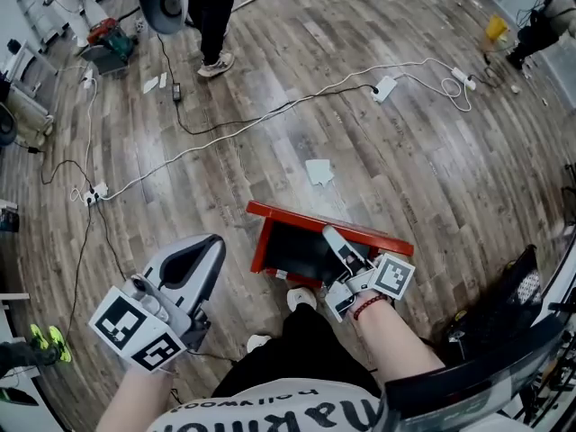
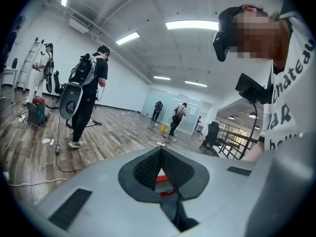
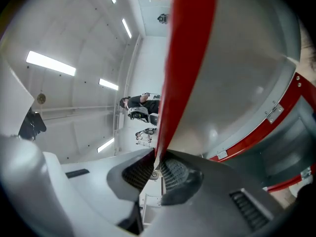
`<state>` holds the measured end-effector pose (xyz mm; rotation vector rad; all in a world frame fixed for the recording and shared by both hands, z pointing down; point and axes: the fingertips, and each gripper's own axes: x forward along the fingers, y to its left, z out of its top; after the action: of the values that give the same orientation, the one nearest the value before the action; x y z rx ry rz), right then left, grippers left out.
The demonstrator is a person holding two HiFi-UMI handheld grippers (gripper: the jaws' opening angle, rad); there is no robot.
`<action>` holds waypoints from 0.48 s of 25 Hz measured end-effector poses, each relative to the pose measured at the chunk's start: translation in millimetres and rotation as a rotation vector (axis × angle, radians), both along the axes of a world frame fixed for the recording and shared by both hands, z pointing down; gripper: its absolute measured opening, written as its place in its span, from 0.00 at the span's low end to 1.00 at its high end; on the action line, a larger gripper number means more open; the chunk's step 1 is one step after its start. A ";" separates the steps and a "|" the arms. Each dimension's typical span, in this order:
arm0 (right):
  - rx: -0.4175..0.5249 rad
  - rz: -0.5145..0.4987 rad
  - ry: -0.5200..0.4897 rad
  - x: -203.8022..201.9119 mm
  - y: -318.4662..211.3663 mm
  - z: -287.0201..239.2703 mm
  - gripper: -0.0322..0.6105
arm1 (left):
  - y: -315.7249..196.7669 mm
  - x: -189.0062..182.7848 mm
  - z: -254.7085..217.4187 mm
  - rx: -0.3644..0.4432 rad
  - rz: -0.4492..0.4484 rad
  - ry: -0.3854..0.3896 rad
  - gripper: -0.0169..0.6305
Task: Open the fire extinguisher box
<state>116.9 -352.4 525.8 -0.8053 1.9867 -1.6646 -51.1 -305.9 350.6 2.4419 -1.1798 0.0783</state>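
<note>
The red fire extinguisher box (image 1: pixel 270 212) lies on the wood floor just ahead of my feet, its dark inside showing. My right gripper (image 1: pixel 329 233) reaches over its near right part. In the right gripper view the gripper (image 3: pixel 157 164) is shut on the thin red edge of the box door (image 3: pixel 185 58), whose grey inner face (image 3: pixel 242 68) fills the right side. My left gripper (image 1: pixel 214 239) hangs left of the box, apart from it. Its pads (image 2: pixel 148 169) meet at the tips with nothing held, and a bit of the red box (image 2: pixel 163 178) shows behind them.
White and black cables cross the floor, with a power strip (image 1: pixel 384 88) far right of centre. A person (image 1: pixel 213 16) stands at the back. A sheet of paper (image 1: pixel 319 171) lies beyond the box. A black chair (image 1: pixel 504 304) is close on my right.
</note>
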 end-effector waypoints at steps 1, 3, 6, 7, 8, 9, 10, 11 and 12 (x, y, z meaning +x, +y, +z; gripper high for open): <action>-0.003 0.005 -0.008 0.1 -4.0 -1.4 0.11 | -3.4 0.8 -0.4 -0.001 -0.003 0.001 0.03; -0.012 0.013 -0.020 0.6 -11.8 -3.8 0.11 | -10.4 3.6 -1.6 -0.004 -0.006 0.002 0.03; -0.026 0.011 -0.038 2.4 -21.1 -6.7 0.10 | -19.8 11.8 -1.5 -0.008 -0.004 -0.003 0.04; -0.030 0.008 -0.042 2.9 -23.3 -6.9 0.10 | -23.2 14.0 -1.5 -0.007 -0.006 -0.004 0.03; -0.034 0.005 -0.046 3.3 -25.3 -6.9 0.10 | -27.0 15.6 -1.7 -0.005 -0.011 -0.003 0.03; -0.038 0.002 -0.048 3.4 -27.1 -6.9 0.10 | -30.8 16.9 -2.2 -0.002 -0.017 -0.003 0.03; -0.041 0.002 -0.047 3.5 -29.0 -6.9 0.10 | -34.4 18.1 -3.0 0.002 -0.022 -0.002 0.04; -0.043 0.003 -0.043 3.8 -30.9 -6.9 0.10 | -37.4 19.8 -3.8 0.006 -0.025 -0.002 0.03; -0.046 0.005 -0.038 4.2 -32.8 -6.7 0.10 | -39.7 22.1 -4.5 0.009 -0.026 -0.002 0.03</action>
<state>121.2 -385.1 519.0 -0.7876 1.9263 -1.7156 -29.1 -345.6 346.1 2.4342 -1.2144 0.0677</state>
